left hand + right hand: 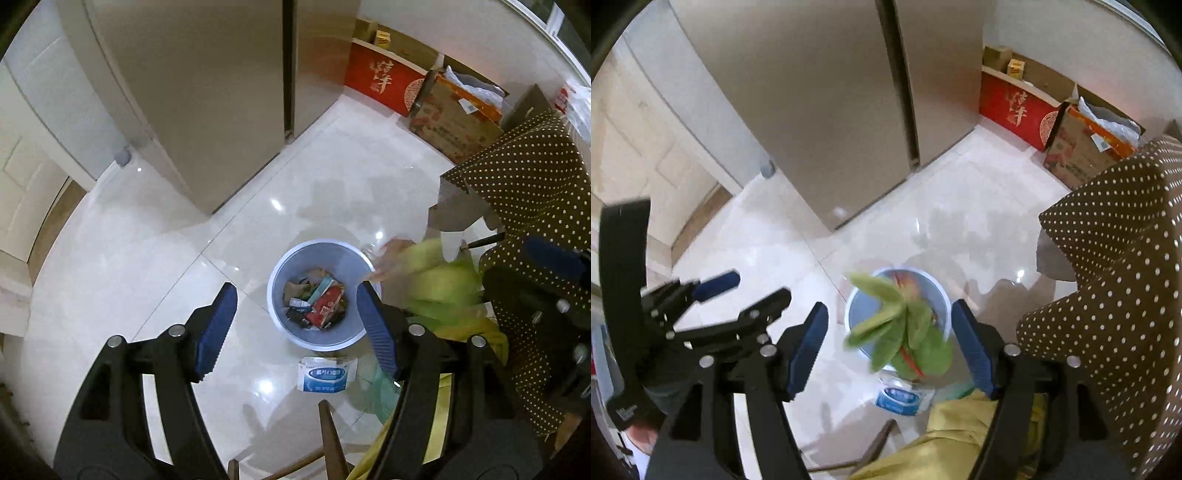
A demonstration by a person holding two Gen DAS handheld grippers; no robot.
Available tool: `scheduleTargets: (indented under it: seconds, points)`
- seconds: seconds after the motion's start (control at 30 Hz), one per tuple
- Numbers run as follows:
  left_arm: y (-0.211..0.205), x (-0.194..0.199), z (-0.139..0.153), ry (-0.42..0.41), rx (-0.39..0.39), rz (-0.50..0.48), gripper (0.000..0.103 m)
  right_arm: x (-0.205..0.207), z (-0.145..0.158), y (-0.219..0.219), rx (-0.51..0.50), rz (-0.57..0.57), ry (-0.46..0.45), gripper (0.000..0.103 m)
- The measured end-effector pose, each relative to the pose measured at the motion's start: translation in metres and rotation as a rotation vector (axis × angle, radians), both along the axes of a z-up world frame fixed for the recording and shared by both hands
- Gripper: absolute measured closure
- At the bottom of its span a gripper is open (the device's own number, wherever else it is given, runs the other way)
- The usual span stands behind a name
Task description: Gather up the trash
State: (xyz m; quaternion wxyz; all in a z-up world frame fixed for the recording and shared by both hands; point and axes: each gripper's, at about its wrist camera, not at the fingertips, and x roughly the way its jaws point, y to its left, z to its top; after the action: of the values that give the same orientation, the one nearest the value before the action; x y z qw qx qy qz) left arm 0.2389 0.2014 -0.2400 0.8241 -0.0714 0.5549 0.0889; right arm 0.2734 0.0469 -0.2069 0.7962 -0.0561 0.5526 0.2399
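Note:
A white trash bin (280, 266) stands on the pale tiled floor with cartons and wrappers inside. My left gripper (295, 291) hangs open above it, nothing between its blue pads. In the right wrist view my right gripper (891, 309) is open too. A green wrapper (905, 332), blurred, is in the air between its fingers over the bin (943, 299), touching neither pad. The left wrist view shows that wrapper (436, 280) at the bin's right rim. A blue-and-white packet (325, 376) lies on the floor in front of the bin. The left gripper (750, 288) shows at the left of the right wrist view.
A tall beige cabinet (221, 110) stands behind the bin. A red box (384, 81) and a cardboard box (454, 122) sit by the far wall. A brown polka-dot cloth (535, 184) hangs at the right. A wooden leg (328, 435) and yellow fabric (953, 435) lie below.

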Motion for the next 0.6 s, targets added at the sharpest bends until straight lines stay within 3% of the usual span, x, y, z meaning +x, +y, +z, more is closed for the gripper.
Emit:
scheduleTargets:
  seconds: [0.27, 0.43, 0.6]
  points:
    - [-0.015, -0.023, 0.014, -0.041, 0.006, -0.007, 0.036, -0.022, 0.027, -0.029, 0.027, -0.019, -0.06, 0.035]
    - [-0.032, -0.041, 0.037, -0.103, 0.01, -0.026, 0.036, -0.049, 0.056, -0.059, 0.046, -0.062, -0.162, 0.034]
    - [-0.057, -0.068, 0.068, -0.2, 0.016, -0.05, 0.033, -0.079, 0.085, -0.09, 0.051, -0.112, -0.277, 0.027]
